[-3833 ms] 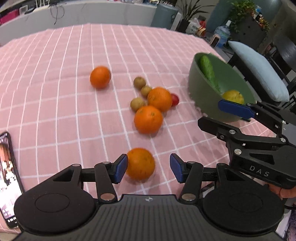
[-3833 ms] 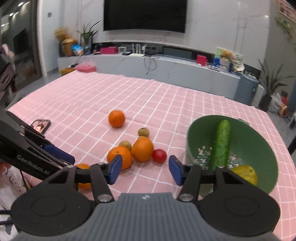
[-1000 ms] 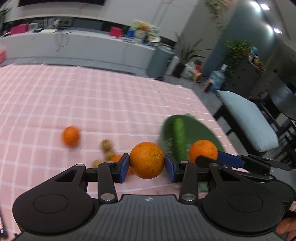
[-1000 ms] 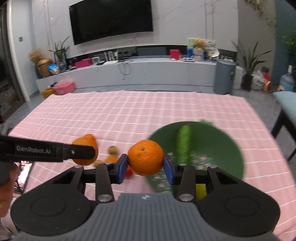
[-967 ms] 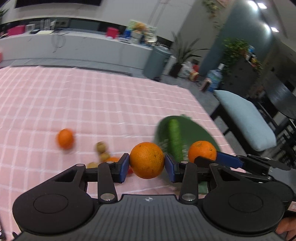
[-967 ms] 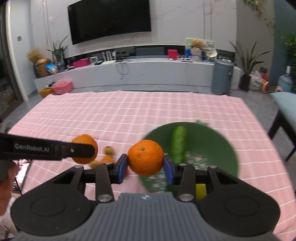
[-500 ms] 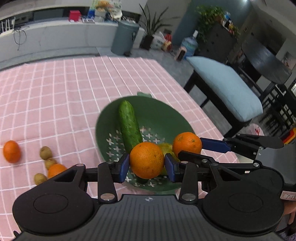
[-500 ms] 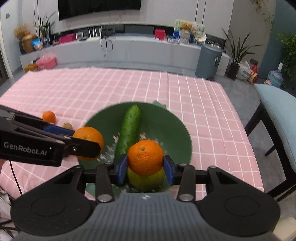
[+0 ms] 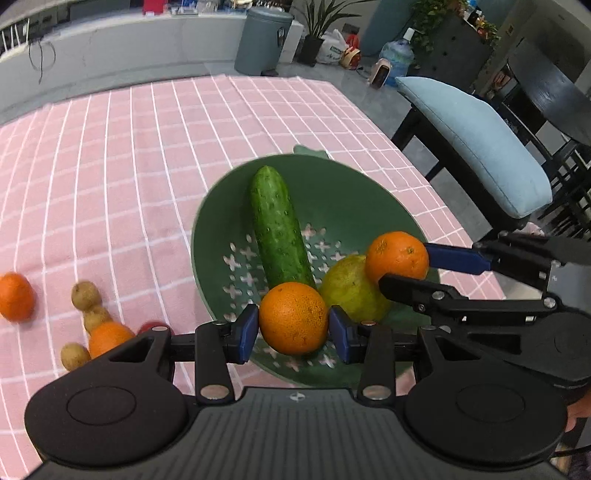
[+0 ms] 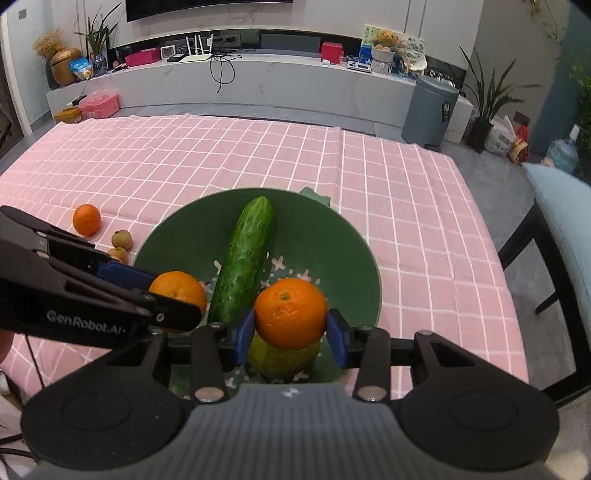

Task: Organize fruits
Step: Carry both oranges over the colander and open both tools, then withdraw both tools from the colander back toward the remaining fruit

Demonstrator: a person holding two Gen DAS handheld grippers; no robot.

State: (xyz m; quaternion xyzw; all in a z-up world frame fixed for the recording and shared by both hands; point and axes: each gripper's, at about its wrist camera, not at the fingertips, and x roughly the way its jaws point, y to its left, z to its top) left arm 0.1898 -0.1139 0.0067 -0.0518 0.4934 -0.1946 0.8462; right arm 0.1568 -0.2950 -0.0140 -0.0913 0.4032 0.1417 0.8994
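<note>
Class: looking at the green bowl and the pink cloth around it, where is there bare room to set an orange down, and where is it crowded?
Inside the green bowl, the wall right of the cucumber is bare. The near side is crowded by the yellow-green fruit. The pink cloth beyond and right of the bowl is free; left of it lie loose oranges and small brown fruits.

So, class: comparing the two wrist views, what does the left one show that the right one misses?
Only the left view: a third orange on the cloth among small brown fruits, and a red fruit beside it. Only the right view: the wall TV. Both: the green bowl with cucumber, yellow-green fruit, and each gripper's orange.
</note>
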